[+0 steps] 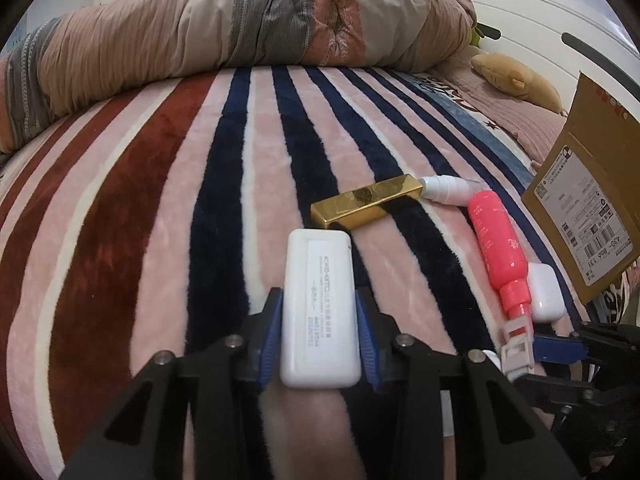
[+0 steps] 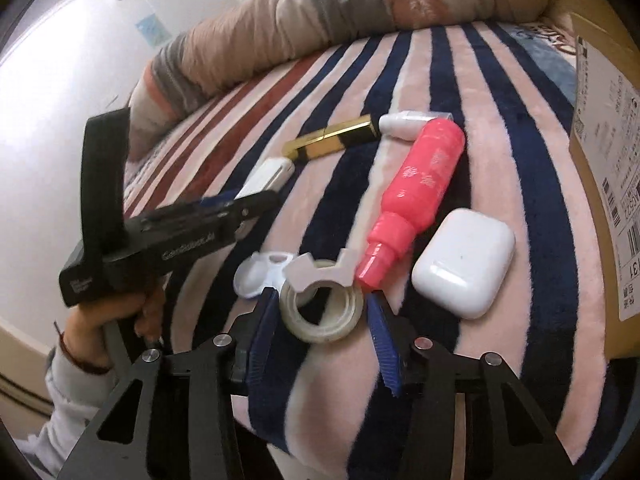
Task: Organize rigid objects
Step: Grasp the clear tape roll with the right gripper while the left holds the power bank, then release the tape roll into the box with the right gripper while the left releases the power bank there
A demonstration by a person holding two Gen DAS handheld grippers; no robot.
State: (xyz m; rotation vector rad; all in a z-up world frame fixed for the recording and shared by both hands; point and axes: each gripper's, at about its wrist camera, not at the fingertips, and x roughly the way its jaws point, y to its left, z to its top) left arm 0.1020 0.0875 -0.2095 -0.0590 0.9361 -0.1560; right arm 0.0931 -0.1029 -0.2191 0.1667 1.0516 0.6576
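My left gripper (image 1: 319, 316) is shut on a white rectangular box (image 1: 318, 308), held just above the striped blanket; the box also shows in the right wrist view (image 2: 266, 178). Ahead lie a gold bar-shaped box (image 1: 366, 202), a small white bottle (image 1: 446, 189), a pink bottle (image 1: 498, 248) and a white earbud case (image 1: 546, 292). My right gripper (image 2: 320, 310) has its blue fingers around a roll of clear tape in a white dispenser (image 2: 322, 304); there is a gap on the right side. The pink bottle (image 2: 416, 184) and earbud case (image 2: 464, 262) lie just beyond it.
A cardboard box with shipping labels (image 1: 588, 208) stands at the right edge of the bed. A rolled quilt (image 1: 240, 28) lies across the far side. A small white lidded case (image 2: 256, 276) sits left of the tape. A plush toy (image 1: 516, 76) lies far right.
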